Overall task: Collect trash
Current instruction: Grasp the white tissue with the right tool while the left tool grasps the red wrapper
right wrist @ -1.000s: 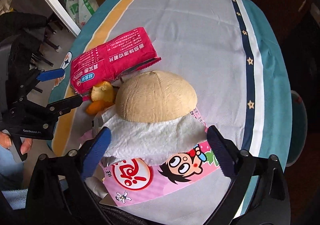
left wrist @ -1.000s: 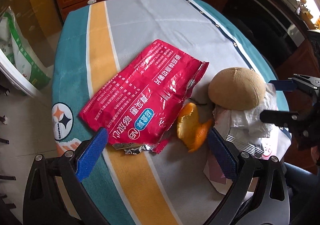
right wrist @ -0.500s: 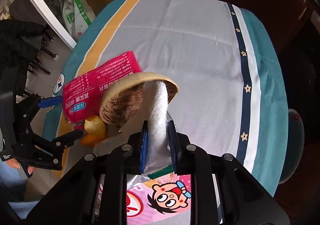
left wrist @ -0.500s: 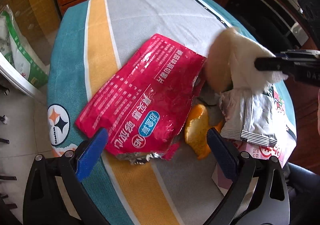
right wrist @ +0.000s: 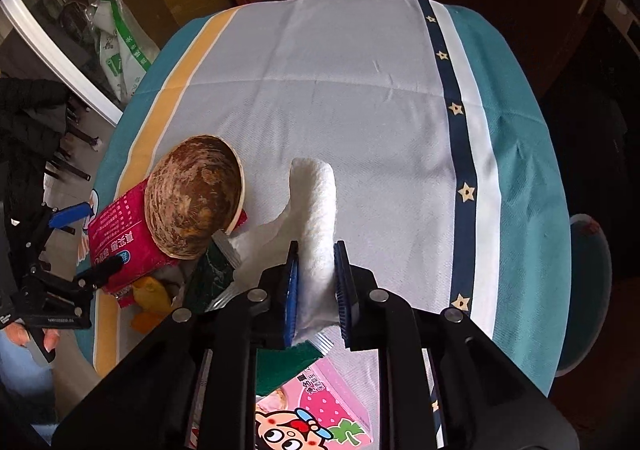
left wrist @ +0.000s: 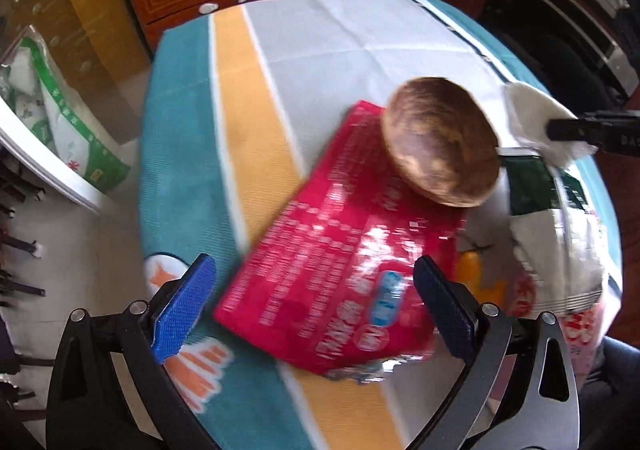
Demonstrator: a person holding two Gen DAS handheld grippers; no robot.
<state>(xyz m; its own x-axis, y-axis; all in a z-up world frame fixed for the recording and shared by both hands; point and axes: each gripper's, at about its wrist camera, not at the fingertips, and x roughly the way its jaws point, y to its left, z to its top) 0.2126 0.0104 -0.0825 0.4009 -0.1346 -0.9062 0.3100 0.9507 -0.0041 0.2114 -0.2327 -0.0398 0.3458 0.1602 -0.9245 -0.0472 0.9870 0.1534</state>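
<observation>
At left, the left tool (left wrist: 316,314) hangs spread over the red snack wrapper (left wrist: 340,270), on which the overturned coconut shell (right wrist: 194,196) leans. At right, the right tool (right wrist: 318,290) pinches a white paper towel (right wrist: 316,210), lifted off the surface (right wrist: 360,90). The step in hand is probably picking up trash; next, the towel needs carrying to a bin, none in view.

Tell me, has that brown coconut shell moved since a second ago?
Yes. The coconut shell flipped hollow-side up and shifted left onto the red packet, off the paper towel the right gripper lifted.
</observation>
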